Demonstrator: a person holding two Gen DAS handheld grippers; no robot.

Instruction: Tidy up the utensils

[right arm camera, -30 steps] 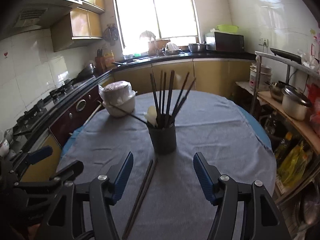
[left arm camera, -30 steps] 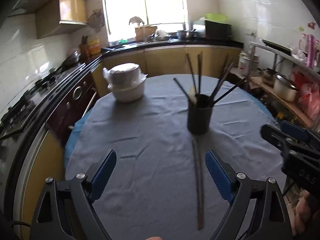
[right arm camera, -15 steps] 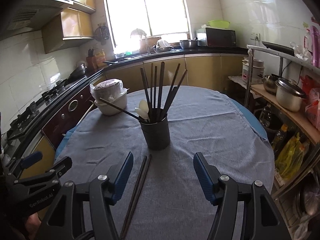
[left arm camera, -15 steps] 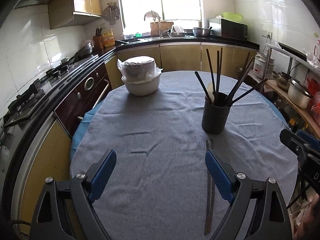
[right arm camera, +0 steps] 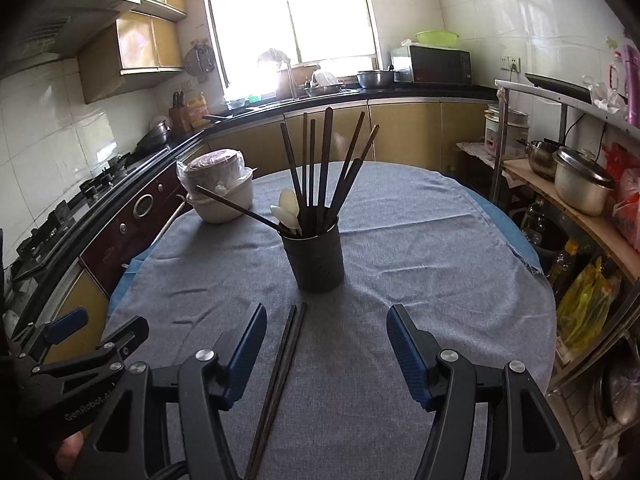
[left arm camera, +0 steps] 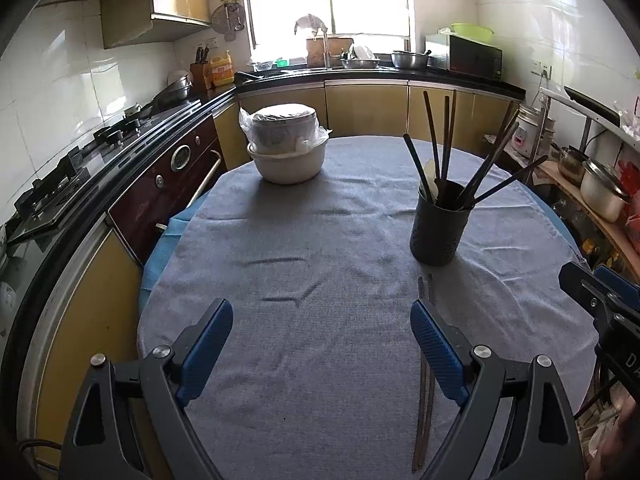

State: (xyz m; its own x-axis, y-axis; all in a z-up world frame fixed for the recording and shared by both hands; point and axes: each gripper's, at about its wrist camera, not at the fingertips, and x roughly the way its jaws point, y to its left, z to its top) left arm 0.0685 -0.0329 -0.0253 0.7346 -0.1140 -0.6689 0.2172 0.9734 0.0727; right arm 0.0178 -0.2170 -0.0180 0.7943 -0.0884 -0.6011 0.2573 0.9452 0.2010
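1. A grey cloth (left arm camera: pixel 320 240) covers the round table (left arm camera: pixel 158 256), whose blue edge shows at the left.
2. A white bowl (left arm camera: pixel 286 162) with a plastic-wrapped pot (left arm camera: pixel 282 126) stacked in it stands near the table's far left edge.
3. A stove (left arm camera: pixel 72 172) and an oven (left arm camera: pixel 176 184) run along the left wall.
4. A microwave (right arm camera: pixel 434 66) with a green basin (right arm camera: pixel 436 37) on top sits on the far counter.
5. Metal pots (right arm camera: pixel 580 184) stand on a shelf at the right.

Left gripper (left arm camera: pixel 321 322): you hold it angled down, jaws wide apart, nothing between the pads.
Right gripper (right arm camera: pixel 326 330): you hold it angled down too, jaws parted, narrower than the left, gripping nothing.
Spacing: you keep the two side by side, apart.
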